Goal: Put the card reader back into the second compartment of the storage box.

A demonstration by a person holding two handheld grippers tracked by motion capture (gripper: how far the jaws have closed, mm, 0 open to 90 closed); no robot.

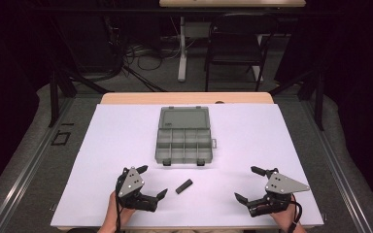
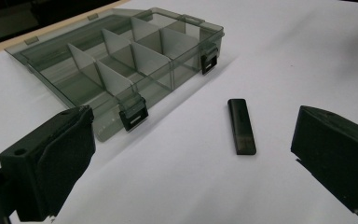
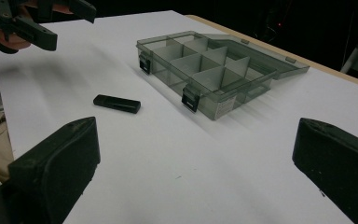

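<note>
1. Nearest the high camera, at the front edge of the table, a small black rectangular plastic block lies flat on the white sheet, between the two grippers and much closer to the left one. It is free of both: nothing touches it.

2. From the left gripper view the block sits ahead of the jaws and somewhat right of the gap's middle, its long side running roughly along the line of sight. The left gripper has its jaws spread wide with nothing between them, which looks like readiness to close across the block's narrow width.

3. Just beyond the block stands a smoky-grey transparent plastic organiser box, its lid folded flat back towards the far side. Dividers split it into several compartments, all apparently empty. Its two black latches face the person, so the open tray is easy to reach from the front; the block probably belongs in one of these compartments.

4. Off to the right, well apart from the block, the right gripper hovers with its jaws likewise spread and empty. In its own view the block lies far off to the left.

5. Underneath everything, the white table covering is otherwise bare.
</note>
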